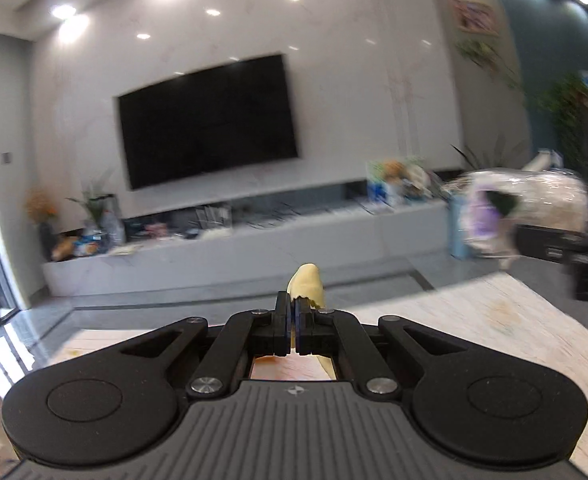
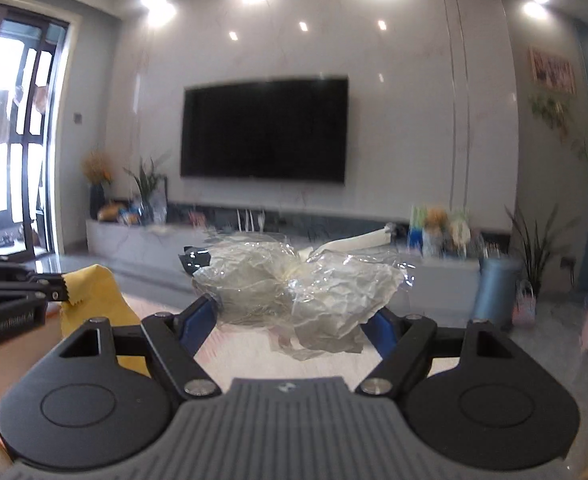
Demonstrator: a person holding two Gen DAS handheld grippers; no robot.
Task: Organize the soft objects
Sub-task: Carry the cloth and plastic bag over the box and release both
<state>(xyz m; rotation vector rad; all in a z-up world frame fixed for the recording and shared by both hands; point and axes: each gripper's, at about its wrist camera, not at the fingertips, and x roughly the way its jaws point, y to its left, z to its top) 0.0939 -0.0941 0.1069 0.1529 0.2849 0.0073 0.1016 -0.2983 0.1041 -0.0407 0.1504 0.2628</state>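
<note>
In a living room lit by recessed ceiling spots, two handheld grippers are raised above a pale, wood-grained table (image 1: 506, 312), each with a soft item in its grasp. The left gripper (image 1: 294, 304) has its black jaws pinched fully together on a thin yellow cloth (image 1: 306, 282); in the left wrist view only a rounded fold pokes up past the fingertips, while the right wrist view shows the same cloth (image 2: 94, 300) hanging below as a limp matte sheet with a zigzag-cut edge. The right gripper (image 2: 294, 312) stands wide, its blue-lined fingers (image 2: 198, 320) pressed against either flank of a crumpled plastic bag (image 2: 298, 292), a glossy, translucent, heavily creased bundle that bulges above the jaws and trails a wrinkled flap beneath. From the left wrist camera the bag (image 1: 530, 208) appears as a blurred whitish mass off to the right, clear of the tabletop. Behind both, a large dark television (image 2: 266, 130) hangs flat on a smooth marble-look wall, over a long grey low cabinet (image 1: 222, 248) cluttered with small items and potted plants.
</note>
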